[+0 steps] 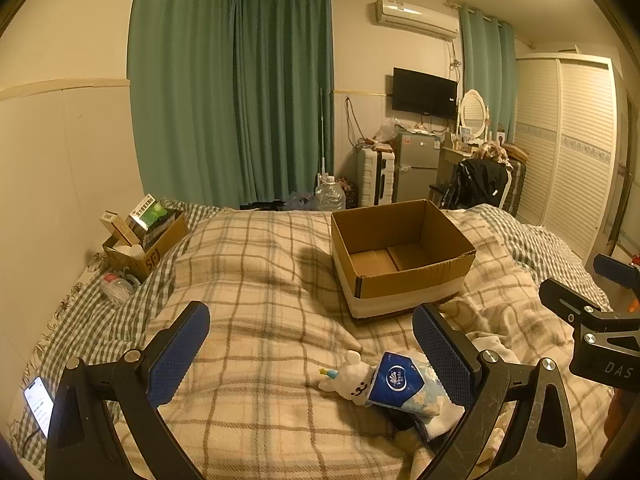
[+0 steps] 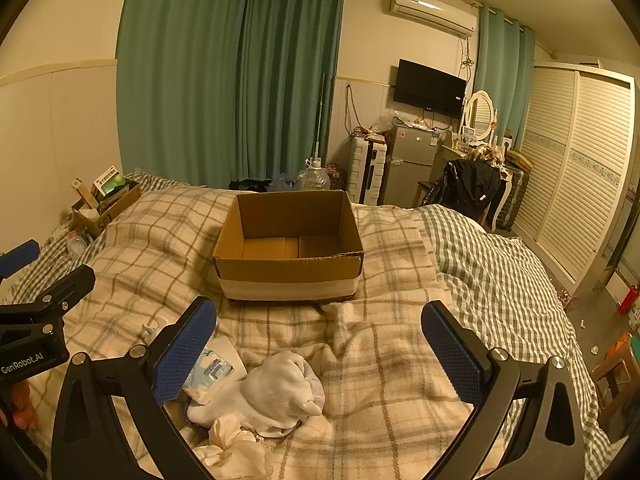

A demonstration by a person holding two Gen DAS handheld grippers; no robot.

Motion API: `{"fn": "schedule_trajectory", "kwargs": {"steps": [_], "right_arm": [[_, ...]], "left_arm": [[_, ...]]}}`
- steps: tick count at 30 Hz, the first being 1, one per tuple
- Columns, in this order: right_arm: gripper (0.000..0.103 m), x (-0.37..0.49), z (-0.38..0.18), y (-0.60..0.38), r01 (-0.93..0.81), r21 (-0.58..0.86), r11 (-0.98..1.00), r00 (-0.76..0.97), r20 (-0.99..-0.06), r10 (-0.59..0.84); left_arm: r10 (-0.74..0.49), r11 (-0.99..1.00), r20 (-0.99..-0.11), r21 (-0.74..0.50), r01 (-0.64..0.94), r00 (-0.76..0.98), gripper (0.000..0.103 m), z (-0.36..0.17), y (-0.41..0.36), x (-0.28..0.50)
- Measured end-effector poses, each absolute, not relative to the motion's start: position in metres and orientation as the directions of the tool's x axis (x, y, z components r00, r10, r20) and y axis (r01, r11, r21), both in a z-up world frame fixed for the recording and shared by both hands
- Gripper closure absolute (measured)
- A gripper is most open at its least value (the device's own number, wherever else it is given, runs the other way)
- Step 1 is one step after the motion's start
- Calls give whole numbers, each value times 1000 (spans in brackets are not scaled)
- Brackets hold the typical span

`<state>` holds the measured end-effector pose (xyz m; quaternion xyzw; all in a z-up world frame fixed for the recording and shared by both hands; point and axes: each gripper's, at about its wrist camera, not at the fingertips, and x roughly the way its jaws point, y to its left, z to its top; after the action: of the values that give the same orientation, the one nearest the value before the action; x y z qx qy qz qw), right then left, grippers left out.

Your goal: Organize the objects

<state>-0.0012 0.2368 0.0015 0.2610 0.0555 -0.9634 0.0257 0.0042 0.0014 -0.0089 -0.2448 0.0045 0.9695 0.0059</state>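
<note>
- Left wrist view: the left gripper (image 1: 310, 340) is hanging wide apart over the plaid blanket (image 1: 256, 280), gripping nothing. The cardboard box (image 1: 400, 256) is sitting open on the blanket, just beyond the fingertips. On the near side of the box, a small white plush toy (image 1: 346, 378) is lying against a blue tissue pack (image 1: 400, 384).
- Right wrist view: the right gripper (image 2: 318, 338) is also spread wide and holding nothing. A bundle of white socks (image 2: 280, 392) is lying on the blanket on the near side of the box, between the fingers, with the tissue pack touching its left edge.
</note>
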Motion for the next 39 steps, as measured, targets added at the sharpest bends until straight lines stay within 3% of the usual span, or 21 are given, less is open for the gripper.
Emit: {"fn": "schedule_trajectory", "kwargs": {"steps": [39], "right_arm": [[1, 9, 19, 226, 96, -117, -988, -871, -490, -27]], "left_arm": [[26, -1000, -480, -1, -29, -877, 0, -4, 7, 13]]}}
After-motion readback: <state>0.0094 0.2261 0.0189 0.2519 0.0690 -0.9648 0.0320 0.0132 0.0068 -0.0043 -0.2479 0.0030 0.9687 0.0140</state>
